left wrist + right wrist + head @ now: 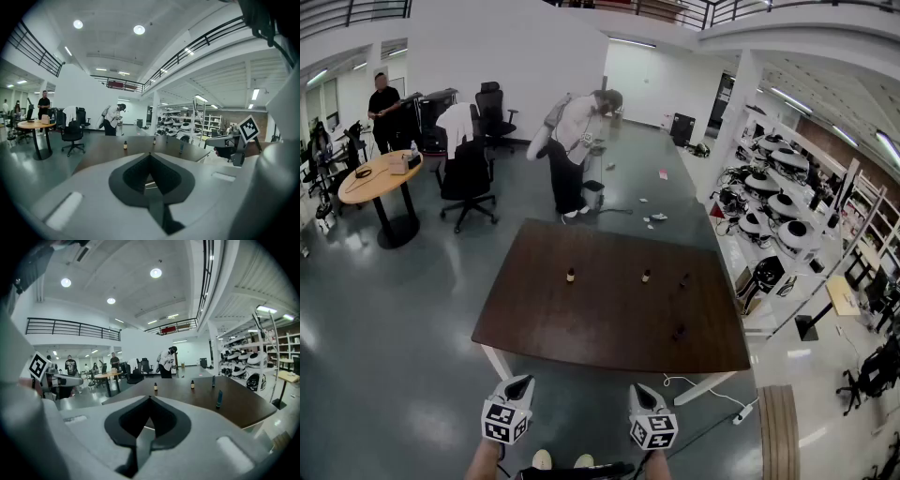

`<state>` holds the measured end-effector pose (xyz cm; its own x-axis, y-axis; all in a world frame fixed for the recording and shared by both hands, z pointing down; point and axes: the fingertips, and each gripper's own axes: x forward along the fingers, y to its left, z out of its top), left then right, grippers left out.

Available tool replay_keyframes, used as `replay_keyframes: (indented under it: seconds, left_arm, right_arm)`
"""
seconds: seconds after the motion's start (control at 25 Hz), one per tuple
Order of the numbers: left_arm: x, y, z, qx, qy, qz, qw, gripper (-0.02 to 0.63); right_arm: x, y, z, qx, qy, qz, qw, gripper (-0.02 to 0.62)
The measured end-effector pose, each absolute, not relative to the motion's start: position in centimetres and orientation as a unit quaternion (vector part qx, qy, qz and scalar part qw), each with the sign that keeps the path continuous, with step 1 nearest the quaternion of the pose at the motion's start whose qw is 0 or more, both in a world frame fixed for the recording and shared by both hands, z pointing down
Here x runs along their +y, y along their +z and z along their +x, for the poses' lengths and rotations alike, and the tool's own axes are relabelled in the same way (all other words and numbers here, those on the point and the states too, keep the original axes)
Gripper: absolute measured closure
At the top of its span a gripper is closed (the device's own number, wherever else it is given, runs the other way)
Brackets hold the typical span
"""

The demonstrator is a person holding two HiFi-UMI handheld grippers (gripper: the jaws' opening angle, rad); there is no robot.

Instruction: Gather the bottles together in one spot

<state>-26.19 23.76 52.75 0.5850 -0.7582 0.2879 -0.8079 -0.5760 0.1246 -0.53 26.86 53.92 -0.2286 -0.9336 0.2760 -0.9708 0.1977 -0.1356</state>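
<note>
- While short of the table (581, 328), left gripper (150, 155) and right gripper (150, 399) sit pinched closed, empty.
- Nearest dark bottle (679, 331) barely shows against the wood.

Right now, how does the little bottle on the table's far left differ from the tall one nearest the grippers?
The little bottle is short and squat; the tall bottle is slim and higher. The little bottle looks amber with a dark top; the tall bottle is blue all over. Both stand upright on the brown table.
</note>
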Motion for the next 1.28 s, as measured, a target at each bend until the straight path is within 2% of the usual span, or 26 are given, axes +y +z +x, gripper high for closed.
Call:
replay_keyframes:
  seconds: [0.48, 0.72, 1.28]
  left_arm:
    - [24.5, 52.9, -24.9, -0.448, 0.106, 0.879, 0.122, 0.606]
    - [24.9, 53.0, -23.2, -0.452, 0.113, 0.877, 0.119, 0.606]
    - [26.4, 52.8, -22.6, -0.481, 0.123, 0.861, 0.112, 0.604]
  right_arm:
    - [27.4, 54.8, 0.6, -0.775, 0.142, 0.610, 0.085, 0.594]
    - [27.8, 54.5, 2.0, -0.785, 0.135, 0.601, 0.064, 0.594]
    - [27.6, 55.4, 1.4, -0.813, 0.140, 0.562, 0.065, 0.594]
